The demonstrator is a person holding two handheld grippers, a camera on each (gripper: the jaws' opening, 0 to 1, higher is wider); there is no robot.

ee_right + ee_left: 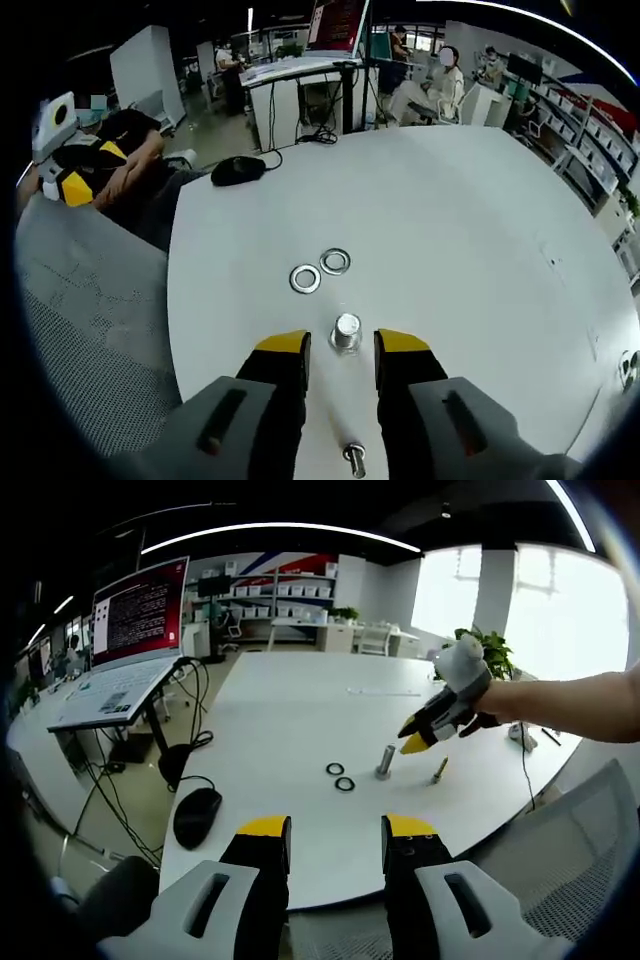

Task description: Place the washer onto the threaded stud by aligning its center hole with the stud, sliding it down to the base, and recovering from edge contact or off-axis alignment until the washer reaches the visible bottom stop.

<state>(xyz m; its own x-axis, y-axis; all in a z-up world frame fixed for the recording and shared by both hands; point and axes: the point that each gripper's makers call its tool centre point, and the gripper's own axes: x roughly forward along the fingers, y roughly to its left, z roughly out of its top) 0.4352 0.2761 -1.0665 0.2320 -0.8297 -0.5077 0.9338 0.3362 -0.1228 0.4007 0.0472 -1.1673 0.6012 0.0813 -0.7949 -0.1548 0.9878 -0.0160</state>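
Note:
Two metal washers lie flat on the white table, just left of the upright threaded stud. In the right gripper view the washers sit beyond the stud, which stands just ahead of the gap between the jaws. My right gripper is open and holds nothing; in the left gripper view it hovers above and right of the stud. My left gripper is open and empty, back at the table's near edge, well short of the washers.
A loose bolt lies right of the stud, seen under the right gripper as the bolt. A black mouse and cables sit at the table's left edge, with a laptop on a stand beyond. A mesh chair is close.

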